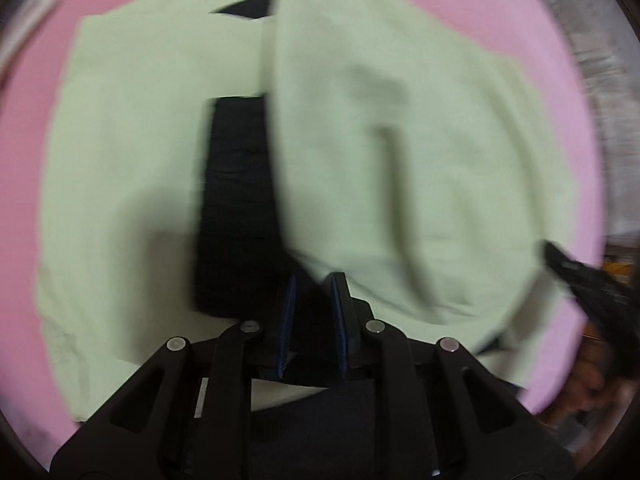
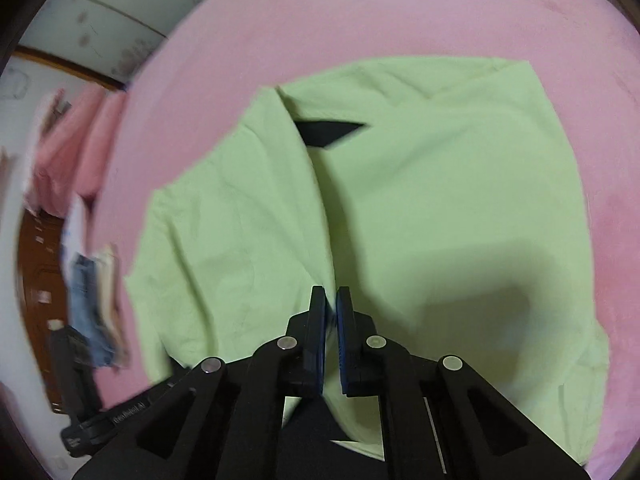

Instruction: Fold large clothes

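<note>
Soft pale-green garment [image 2: 440, 200] on pink sheet [image 2: 360, 12]: right tool [image 2: 330, 300] pinches its fold; left tool [image 1: 314, 288] apparently clenched on dark lining.

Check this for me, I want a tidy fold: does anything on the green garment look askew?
Yes. One half of the green garment is folded over at a slant, so the dark inner panel shows as an uneven strip. Creases run across the folded flap, and its edge is bunched at the right tongs.

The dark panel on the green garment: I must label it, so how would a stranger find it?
Start at the pink bed sheet, then the pale green garment spread on it. The black rectangular strip runs down the garment's middle between its two green flaps, the only dark patch there.
</note>
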Demonstrator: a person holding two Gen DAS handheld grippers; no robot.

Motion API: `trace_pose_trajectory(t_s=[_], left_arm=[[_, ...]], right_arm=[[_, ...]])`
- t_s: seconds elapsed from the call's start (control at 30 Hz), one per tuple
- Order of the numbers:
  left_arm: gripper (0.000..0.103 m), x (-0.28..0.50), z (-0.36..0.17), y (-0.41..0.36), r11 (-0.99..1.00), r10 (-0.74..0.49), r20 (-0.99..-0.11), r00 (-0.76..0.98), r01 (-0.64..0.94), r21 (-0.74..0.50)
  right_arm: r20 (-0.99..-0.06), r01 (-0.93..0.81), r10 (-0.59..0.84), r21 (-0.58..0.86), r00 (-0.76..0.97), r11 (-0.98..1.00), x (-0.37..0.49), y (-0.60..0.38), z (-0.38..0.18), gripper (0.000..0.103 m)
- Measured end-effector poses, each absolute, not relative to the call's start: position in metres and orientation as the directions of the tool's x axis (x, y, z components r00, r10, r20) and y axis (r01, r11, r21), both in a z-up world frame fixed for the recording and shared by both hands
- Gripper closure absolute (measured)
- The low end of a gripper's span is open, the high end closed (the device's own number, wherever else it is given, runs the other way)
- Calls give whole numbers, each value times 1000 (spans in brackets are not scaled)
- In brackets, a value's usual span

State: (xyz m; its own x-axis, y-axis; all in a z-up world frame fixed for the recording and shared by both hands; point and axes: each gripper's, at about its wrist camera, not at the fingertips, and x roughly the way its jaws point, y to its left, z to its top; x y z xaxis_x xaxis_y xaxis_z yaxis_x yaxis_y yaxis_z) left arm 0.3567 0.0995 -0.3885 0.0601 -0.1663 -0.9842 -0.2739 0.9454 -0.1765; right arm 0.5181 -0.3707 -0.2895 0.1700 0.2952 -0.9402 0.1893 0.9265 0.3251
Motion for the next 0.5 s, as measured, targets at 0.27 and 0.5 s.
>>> trace_pose_trajectory(t_s=[0.27,0.5], left_arm=[[88,326,-299,99,952,-73,-932,355,-253,-171],[88,373,-351,94,977,-17,-976,219,-203,-62]], right_arm=[[-784,-57,472,494,402,868,487,-357,-228,91],[-766,107,626,642,147,760,484,-303,-314,91]])
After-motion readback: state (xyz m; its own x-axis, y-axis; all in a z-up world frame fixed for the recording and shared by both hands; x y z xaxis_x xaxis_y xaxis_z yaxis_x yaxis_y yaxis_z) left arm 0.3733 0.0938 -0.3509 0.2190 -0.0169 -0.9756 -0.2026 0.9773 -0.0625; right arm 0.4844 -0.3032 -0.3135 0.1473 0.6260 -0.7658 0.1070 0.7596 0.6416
